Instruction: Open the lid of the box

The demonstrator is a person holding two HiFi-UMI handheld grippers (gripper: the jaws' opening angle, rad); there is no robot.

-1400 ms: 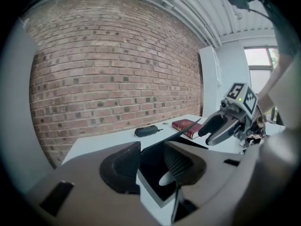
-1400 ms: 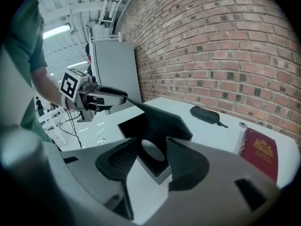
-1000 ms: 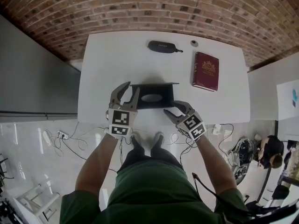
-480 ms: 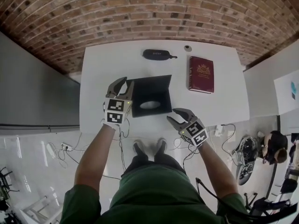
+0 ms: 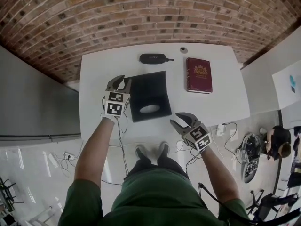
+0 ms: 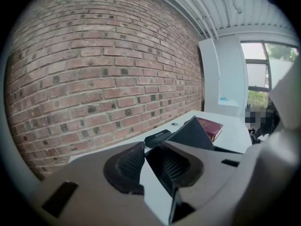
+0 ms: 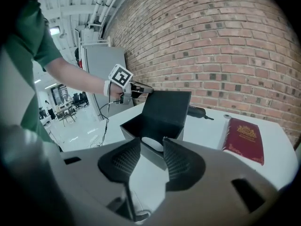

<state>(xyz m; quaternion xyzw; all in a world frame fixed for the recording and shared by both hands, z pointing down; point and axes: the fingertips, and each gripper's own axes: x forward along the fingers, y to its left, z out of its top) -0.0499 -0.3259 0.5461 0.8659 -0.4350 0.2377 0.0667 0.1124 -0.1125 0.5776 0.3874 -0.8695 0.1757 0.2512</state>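
Note:
A black box [image 5: 162, 108] stands on the white table [image 5: 221, 95] with its lid [image 5: 149, 84] raised upright. A white oval object [image 5: 149, 108] lies inside. My left gripper [image 5: 120, 83] is at the lid's left edge, shut on the lid's upper corner [image 7: 146, 92]. In the left gripper view the dark lid [image 6: 190, 134] runs in between the left gripper's [image 6: 148, 161] pads. My right gripper [image 5: 178, 120] hovers off the box's near right corner, apart from it. Its jaws are closing with nothing between them; the right gripper [image 7: 148, 157] faces the box [image 7: 136, 131].
A black glasses case [image 5: 153, 58], a small round object [image 5: 183, 50] and a red book [image 5: 198, 74] lie at the table's far side. A brick wall stands behind the table. Cables trail on the floor below the near edge [image 5: 141, 138].
The left gripper has swung the lid up from low over the box to upright. The right gripper has drawn back from the box toward the table's near edge.

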